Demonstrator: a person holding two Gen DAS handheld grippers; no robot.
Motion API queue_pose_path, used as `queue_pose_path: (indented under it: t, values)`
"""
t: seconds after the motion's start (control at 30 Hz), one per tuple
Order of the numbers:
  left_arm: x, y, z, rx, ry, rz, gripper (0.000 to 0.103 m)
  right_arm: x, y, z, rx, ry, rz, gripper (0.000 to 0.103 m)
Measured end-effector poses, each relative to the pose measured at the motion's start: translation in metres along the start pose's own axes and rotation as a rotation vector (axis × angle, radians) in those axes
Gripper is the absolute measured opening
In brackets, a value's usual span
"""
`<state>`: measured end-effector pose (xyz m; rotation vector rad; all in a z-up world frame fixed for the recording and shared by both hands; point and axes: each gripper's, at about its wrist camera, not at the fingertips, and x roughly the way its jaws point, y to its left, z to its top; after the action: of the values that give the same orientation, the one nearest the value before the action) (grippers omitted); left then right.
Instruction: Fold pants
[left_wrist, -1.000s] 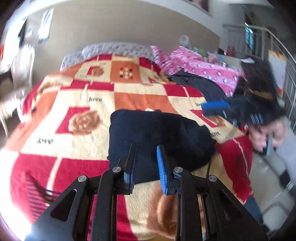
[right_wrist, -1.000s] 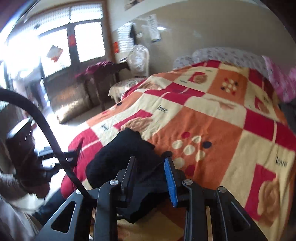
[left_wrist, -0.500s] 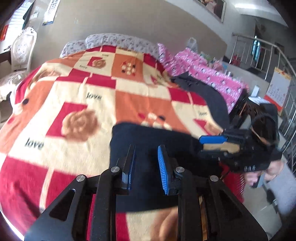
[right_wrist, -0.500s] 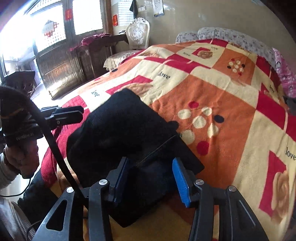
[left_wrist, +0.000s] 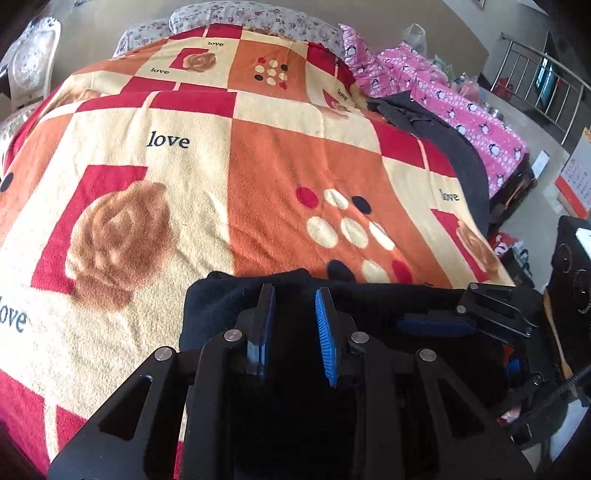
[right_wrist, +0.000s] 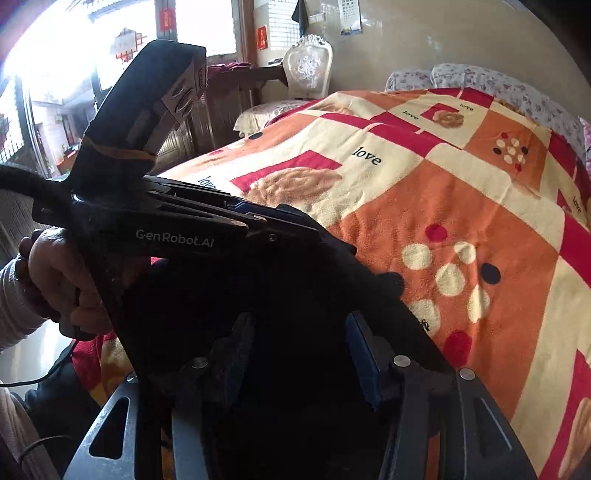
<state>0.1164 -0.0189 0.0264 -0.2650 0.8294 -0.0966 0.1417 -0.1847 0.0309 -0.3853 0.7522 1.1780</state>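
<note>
The pants are a dark, matt cloth with a slightly fuzzy nap. Under them the blanket is thick fleecy fabric, its pile soft and rough-looking. The left gripper has matt black plastic arms, bright metal pins and ribbed blue pads that look rubbery, though shadow blurs them. The right gripper shows the same matt black finish. The railing is shiny metal. The chair looks glossy white.
</note>
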Motion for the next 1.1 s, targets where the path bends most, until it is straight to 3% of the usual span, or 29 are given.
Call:
queue_pose_path:
  t: [0.27, 0.4, 0.47, 0.5, 0.6, 0.73, 0.83, 0.93, 1.0, 1.1]
  values:
    - [0.001, 0.004, 0.005, -0.02, -0.006, -0.005, 0.023, -0.011, -0.006, 0.001, 0.017, -0.038, 0.037, 0.05]
    - [-0.053, 0.004, -0.007, -0.023, -0.126, -0.03, 0.023, -0.065, -0.017, -0.005, 0.127, -0.151, 0.018, 0.049]
    - [-0.076, 0.005, -0.023, -0.021, -0.16, -0.091, 0.023, -0.088, -0.017, -0.011, 0.14, -0.179, 0.007, 0.049]
    - [-0.08, 0.005, -0.032, -0.02, -0.154, -0.127, 0.029, -0.096, -0.014, -0.014, 0.133, -0.184, 0.01, 0.049]
    - [-0.072, -0.001, -0.054, -0.016, -0.082, -0.18, 0.035, -0.096, 0.003, -0.023, 0.074, -0.144, 0.005, 0.049]
    - [-0.055, -0.003, -0.059, -0.023, -0.048, -0.153, 0.035, -0.053, 0.01, -0.042, 0.037, 0.0, -0.055, 0.051]
    - [-0.066, 0.0, -0.05, -0.036, -0.039, -0.174, 0.035, -0.064, -0.005, -0.044, 0.164, -0.057, -0.012, 0.052]
    - [-0.09, 0.017, -0.045, -0.056, -0.136, -0.15, 0.035, -0.093, -0.021, -0.048, 0.301, -0.169, -0.014, 0.052]
    - [-0.087, 0.039, -0.043, -0.142, -0.144, -0.187, 0.063, -0.101, -0.039, -0.06, 0.473, -0.221, 0.052, 0.055]
    - [-0.059, 0.074, -0.04, -0.335, -0.054, -0.302, 0.065, -0.087, -0.058, -0.079, 0.71, -0.235, 0.216, 0.055]
